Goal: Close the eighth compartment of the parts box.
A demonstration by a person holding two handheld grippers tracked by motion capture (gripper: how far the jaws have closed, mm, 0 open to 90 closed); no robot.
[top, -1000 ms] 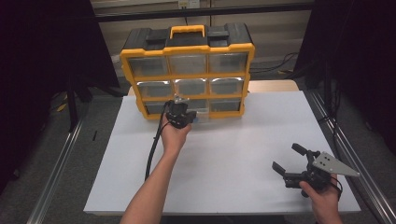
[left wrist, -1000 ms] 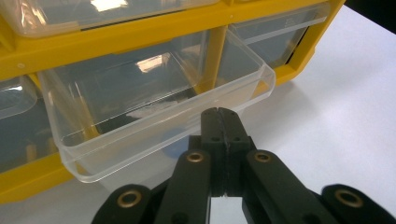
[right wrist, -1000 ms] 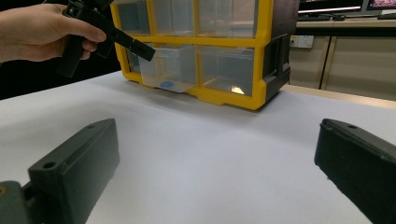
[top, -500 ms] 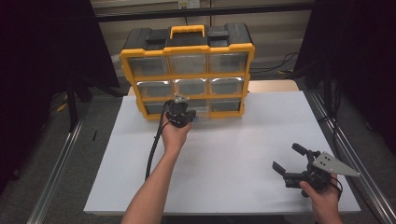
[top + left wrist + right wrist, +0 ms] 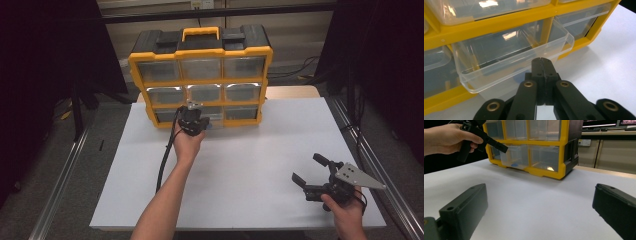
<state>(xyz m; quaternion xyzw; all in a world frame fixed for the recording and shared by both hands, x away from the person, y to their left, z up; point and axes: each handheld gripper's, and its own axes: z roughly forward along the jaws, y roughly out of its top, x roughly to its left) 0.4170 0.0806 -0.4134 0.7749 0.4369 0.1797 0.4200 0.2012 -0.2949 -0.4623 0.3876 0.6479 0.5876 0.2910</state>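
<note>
1. Your left gripper [image 5: 541,65] has its jaws clenched flat together with nothing between them; their tips sit just at the front lip of the clear drawer [image 5: 511,58]. Whether they touch the lip you cannot tell from the left gripper view.
2. That clear drawer is the middle one of the bottom row and stands pulled partway out of the yellow organizer [image 5: 200,80]; in the right gripper view a small blue item [image 5: 514,165] lies on the drawer's floor.
3. Your left hand [image 5: 187,142] holds the gripper level, pointing at the organizer's lower front.
4. Your right gripper [image 5: 311,174] has its jaws released and spread wide, gripping nothing, well apart from the organizer, near the counter's right front corner.
5. The organizer stands upright at the far edge of the white counter [image 5: 260,160], with a yellow handle [image 5: 200,33] on top.
</note>
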